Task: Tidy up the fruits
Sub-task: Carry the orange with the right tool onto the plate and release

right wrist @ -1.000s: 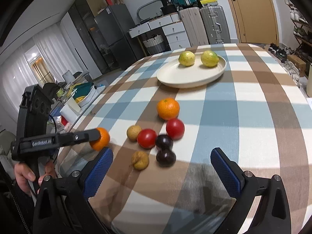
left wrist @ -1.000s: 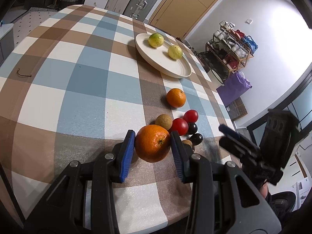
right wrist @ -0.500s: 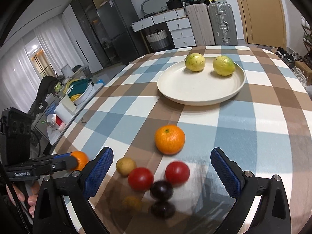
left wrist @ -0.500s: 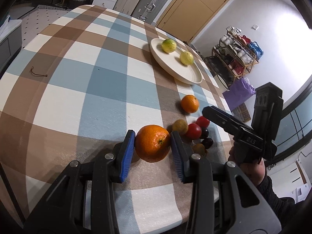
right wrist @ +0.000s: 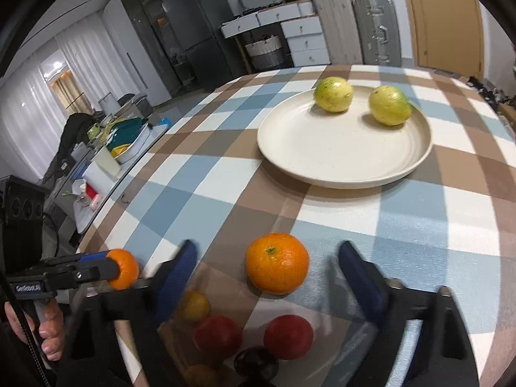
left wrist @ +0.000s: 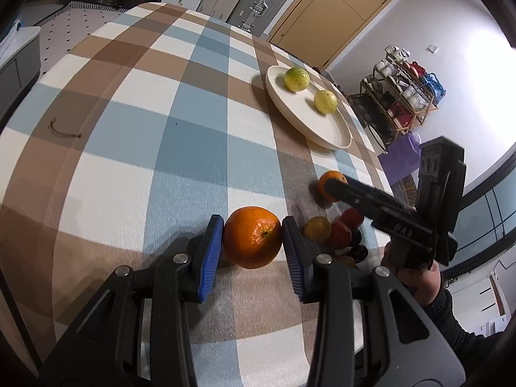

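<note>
Left gripper, its label blurred past reading, clamps an orange; right gripper jaws are closing around another orange, untouched.

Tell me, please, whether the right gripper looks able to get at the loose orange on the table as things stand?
Probably yes: the loose orange sits between the right gripper's closing jaws, with nothing blocking it.

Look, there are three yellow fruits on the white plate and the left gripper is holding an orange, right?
Not quite. The white plate holds two yellow fruits, not three; the right wrist view shows them clearly. The rest is right: the left gripper is holding an orange.
</note>
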Motion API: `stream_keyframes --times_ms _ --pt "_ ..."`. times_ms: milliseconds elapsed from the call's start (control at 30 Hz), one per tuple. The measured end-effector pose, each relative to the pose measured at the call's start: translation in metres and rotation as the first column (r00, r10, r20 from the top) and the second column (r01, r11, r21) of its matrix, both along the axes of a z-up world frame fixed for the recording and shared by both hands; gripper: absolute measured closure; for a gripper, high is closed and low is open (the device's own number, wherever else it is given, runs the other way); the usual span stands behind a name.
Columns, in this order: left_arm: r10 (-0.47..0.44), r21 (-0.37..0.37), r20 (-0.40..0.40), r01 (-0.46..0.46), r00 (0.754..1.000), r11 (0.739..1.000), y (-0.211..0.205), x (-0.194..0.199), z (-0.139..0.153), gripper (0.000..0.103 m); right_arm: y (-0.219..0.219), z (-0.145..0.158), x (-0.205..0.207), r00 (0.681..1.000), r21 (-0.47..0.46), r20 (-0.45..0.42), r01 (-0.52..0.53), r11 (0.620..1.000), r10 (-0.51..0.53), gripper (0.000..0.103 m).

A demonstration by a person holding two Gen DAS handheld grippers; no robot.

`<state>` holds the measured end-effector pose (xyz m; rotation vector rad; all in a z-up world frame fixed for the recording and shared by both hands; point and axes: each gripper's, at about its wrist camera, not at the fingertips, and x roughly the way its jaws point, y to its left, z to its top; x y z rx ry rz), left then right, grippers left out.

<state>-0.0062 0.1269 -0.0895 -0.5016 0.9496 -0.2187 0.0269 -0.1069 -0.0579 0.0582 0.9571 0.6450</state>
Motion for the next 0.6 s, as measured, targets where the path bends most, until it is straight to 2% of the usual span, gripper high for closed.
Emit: stream_keyframes --times_ms 67,100,133,200,400,600 --pt "0.005 0.003 0.001 -0.005 1.000 1.000 0.002 0.005 0.002 0.069 0.002 -0.002 0.000 1.000 -0.031 0.004 -0.009 0.999 0.009 0.037" --pt "0.007 0.005 0.002 -0.007 1.000 1.000 0.002 0.008 0.004 0.069 0.004 -0.003 -0.001 1.000 -0.042 0.006 -0.015 0.999 0.015 0.050" --pt "0.007 0.006 0.002 -0.007 1.000 1.000 0.002 0.011 0.004 0.069 0.004 -0.003 0.000 1.000 -0.058 0.012 -0.016 0.998 0.017 0.056" --pt "0.004 0.013 0.004 -0.004 1.000 1.000 0.001 0.019 0.008 0.069 0.003 -0.004 0.001 1.000 -0.054 0.013 -0.022 0.998 0.023 0.061" --pt "-0.028 0.022 0.010 0.027 1.000 0.999 -0.013 0.050 0.018 0.069 -0.013 -0.002 0.009 1.000 0.032 -0.012 0.006 0.999 -0.006 0.062" --pt "-0.065 0.027 0.013 0.065 0.998 0.998 -0.030 0.086 0.026 0.069 -0.026 0.020 0.014 1.000 0.110 0.018 0.016 0.994 -0.018 0.062"
